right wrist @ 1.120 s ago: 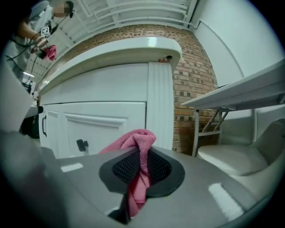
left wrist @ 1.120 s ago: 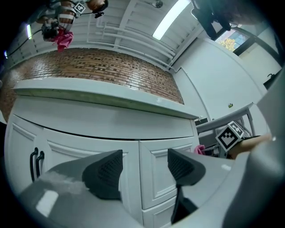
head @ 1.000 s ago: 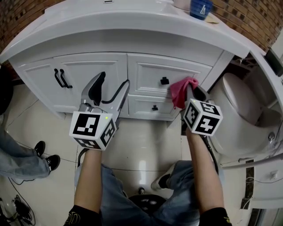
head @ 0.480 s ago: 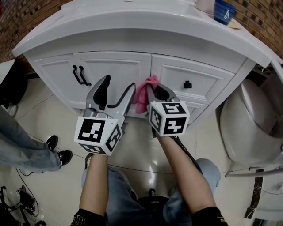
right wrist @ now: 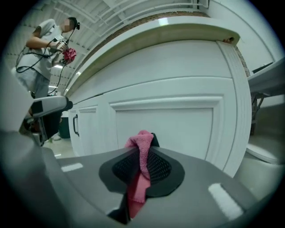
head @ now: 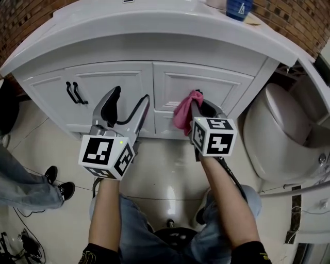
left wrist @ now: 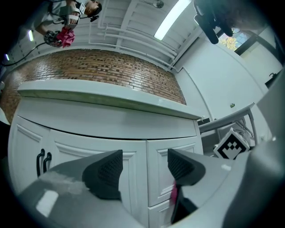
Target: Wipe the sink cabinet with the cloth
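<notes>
The white sink cabinet (head: pixel 108 77) fills the top of the head view. My right gripper (head: pixel 197 103) is shut on a pink cloth (head: pixel 184 114), which is pressed to the drawer front (head: pixel 216 85) right of the centre seam. The right gripper view shows the cloth (right wrist: pixel 140 142) pinched between the black pads (right wrist: pixel 158 169), close to the drawer panel (right wrist: pixel 178 124). My left gripper (head: pixel 129 100) hangs open and holds nothing, in front of the left door. In its own view, the left gripper (left wrist: pixel 142 167) has a wide gap between its pads (left wrist: pixel 107 171).
Two black handles (head: pixel 72 93) sit on the left door. A white toilet (head: pixel 273 139) stands close at the right. A blue cup (head: pixel 238 7) rests on the counter. Someone's shoes (head: pixel 56 185) are on the tiled floor at left.
The right gripper swept the cloth left from the drawer knob to the centre seam, then back right a little. The left gripper stayed open.
</notes>
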A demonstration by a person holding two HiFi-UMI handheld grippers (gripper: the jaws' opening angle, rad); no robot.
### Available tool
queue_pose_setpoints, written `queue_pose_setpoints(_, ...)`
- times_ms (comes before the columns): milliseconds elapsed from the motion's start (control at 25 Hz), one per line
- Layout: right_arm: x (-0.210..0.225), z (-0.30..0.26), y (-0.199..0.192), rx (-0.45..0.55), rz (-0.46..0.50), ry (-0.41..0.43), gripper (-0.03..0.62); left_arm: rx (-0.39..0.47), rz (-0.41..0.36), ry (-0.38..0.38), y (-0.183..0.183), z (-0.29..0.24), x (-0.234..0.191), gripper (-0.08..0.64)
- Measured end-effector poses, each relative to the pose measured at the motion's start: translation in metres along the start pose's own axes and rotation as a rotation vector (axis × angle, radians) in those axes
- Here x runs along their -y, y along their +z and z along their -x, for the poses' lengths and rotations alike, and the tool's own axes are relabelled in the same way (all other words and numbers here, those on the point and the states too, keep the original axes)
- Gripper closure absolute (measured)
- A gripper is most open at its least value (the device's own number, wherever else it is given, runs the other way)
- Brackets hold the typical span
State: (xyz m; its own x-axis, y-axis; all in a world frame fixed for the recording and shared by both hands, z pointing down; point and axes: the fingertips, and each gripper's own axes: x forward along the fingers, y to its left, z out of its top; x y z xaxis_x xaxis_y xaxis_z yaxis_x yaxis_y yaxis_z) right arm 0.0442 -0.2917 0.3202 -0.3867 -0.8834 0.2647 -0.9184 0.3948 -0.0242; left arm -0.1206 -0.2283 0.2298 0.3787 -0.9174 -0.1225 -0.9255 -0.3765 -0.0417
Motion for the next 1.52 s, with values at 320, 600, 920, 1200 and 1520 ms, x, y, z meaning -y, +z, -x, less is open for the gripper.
queue_pose_setpoints(320,0.094,0.034,-0.012,-0.031,0.013,-0.181,0.566,0.005,0.014,-0.047,-0.004,-0.024,0.028,0.244)
queue_pose_setpoints(600,0.169,0.058,-0.02,-0.028,-0.055,-0.348,0.566,-0.006,0.004,-0.05,-0.008,-0.032,0.032,0.244)
queue_pose_setpoints(920,0.045,0.013,-0.031,-0.02,-0.053,-0.046,0.566,-0.013,-0.012,-0.025,-0.008,-0.024,0.024,0.244)
queue_pose_setpoints(1200,-0.102,-0.036,-0.025,0.037,-0.078,0.282,0.566,-0.012,-0.018,0.032,0.0,0.0,0.002,0.244)
queue_pose_setpoints(1520,-0.062,-0.051,-0.031,0.016,-0.117,0.172,0.566,-0.058,-0.074,0.067,-0.006,0.019,-0.026,0.242)
